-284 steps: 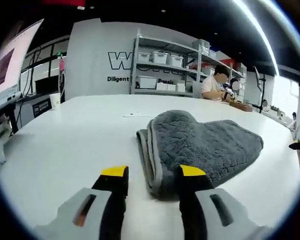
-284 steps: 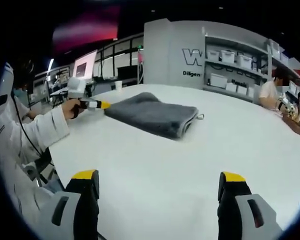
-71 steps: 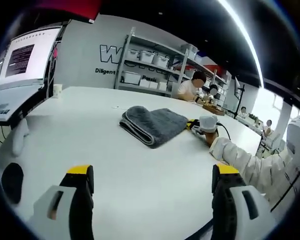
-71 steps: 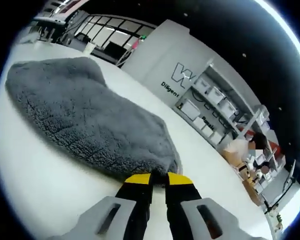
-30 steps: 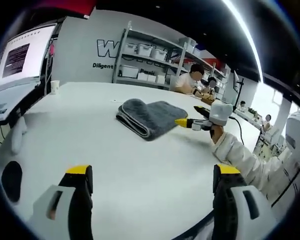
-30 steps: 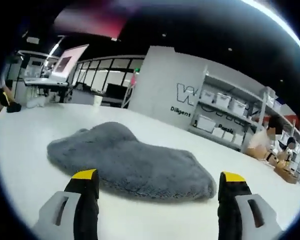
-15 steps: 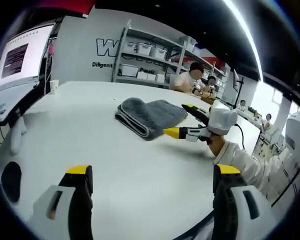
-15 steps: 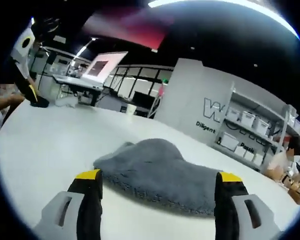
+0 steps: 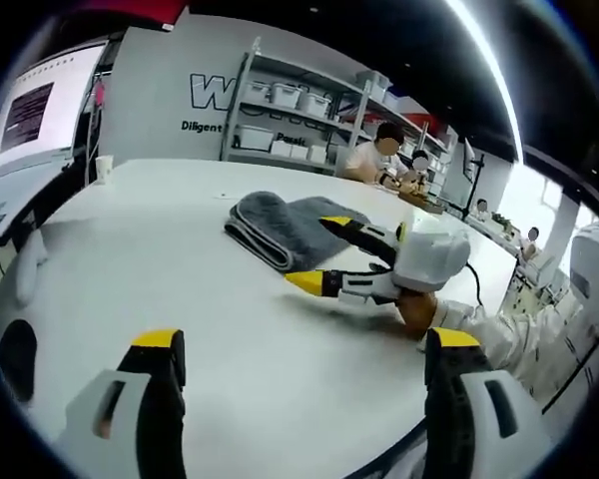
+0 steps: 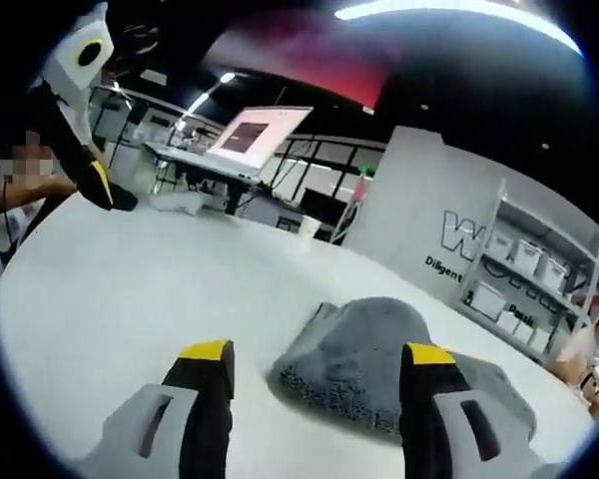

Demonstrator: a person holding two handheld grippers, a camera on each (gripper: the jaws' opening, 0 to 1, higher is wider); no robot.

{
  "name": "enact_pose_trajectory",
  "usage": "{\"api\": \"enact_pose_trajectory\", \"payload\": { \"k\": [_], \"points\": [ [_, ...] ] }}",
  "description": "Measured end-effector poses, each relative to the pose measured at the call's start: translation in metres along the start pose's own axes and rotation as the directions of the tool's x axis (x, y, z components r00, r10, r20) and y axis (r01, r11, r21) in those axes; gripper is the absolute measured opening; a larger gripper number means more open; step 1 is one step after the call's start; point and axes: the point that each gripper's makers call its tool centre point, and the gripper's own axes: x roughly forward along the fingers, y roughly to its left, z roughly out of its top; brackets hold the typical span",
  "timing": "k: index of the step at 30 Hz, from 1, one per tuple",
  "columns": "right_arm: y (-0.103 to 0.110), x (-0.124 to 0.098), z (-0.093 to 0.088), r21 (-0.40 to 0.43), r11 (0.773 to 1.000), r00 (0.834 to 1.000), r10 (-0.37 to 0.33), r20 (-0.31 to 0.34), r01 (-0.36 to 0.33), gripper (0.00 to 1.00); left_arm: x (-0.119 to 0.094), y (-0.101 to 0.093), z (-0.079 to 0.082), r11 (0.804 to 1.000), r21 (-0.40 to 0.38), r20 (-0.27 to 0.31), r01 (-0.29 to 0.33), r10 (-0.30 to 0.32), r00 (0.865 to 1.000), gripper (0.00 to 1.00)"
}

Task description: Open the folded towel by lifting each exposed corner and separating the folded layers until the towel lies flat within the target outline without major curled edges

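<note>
Two grippers are in play, and both now stand with jaws apart, holding nothing. In the left gripper view, the left gripper hangs back over the near edge of the white table, as it did half a second ago, well apart from the folded grey towel, which lies toward the middle of the table with its stacked fold edges turned this way. To the right of the towel, the right gripper has swung across within the last second: it now reaches along the towel's near side with its yellow tips spread, one tip above the cloth and one low over the table just beside the fold. The right gripper view bears this out: the right gripper frames the towel's layered corner between its open jaws, closer than a moment ago. No target outline can be made out. Judgement: the towel remains fully folded; the earlier pinch at its edge has been let go, and a fresh grasp on an exposed corner is being lined up.
</note>
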Motion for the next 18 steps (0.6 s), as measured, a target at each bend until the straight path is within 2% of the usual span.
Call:
{"api": "enact_pose_trajectory", "payload": {
  "k": [5,8,12,15,18],
  "points": [
    [0.006,0.008,-0.006,0.012,1.000,0.999,0.012,-0.039,-0.011,0.47,-0.001,0.002,-0.001,1.000,-0.003,-0.001,-0.004,0.004,1.000,0.98],
    [0.009,0.012,-0.007,0.002,1.000,0.998,0.021,-0.052,-0.021,0.33,-0.002,0.003,0.000,1.000,-0.003,-0.001,-0.006,0.006,1.000,0.98],
    [0.010,0.017,-0.007,0.019,1.000,0.998,0.022,-0.059,-0.021,0.32,-0.002,0.004,0.001,1.000,0.001,0.001,-0.011,0.011,1.000,0.97],
    [0.016,0.020,-0.014,0.023,0.999,0.995,0.050,-0.086,-0.048,0.24,-0.003,0.004,0.001,1.000,-0.002,0.005,-0.008,0.008,1.000,0.97],
    [0.017,0.021,-0.018,0.016,0.998,0.993,0.055,-0.105,-0.053,0.22,-0.003,0.004,0.001,1.000,-0.001,0.004,-0.010,0.010,1.000,0.96]
  ]
}}
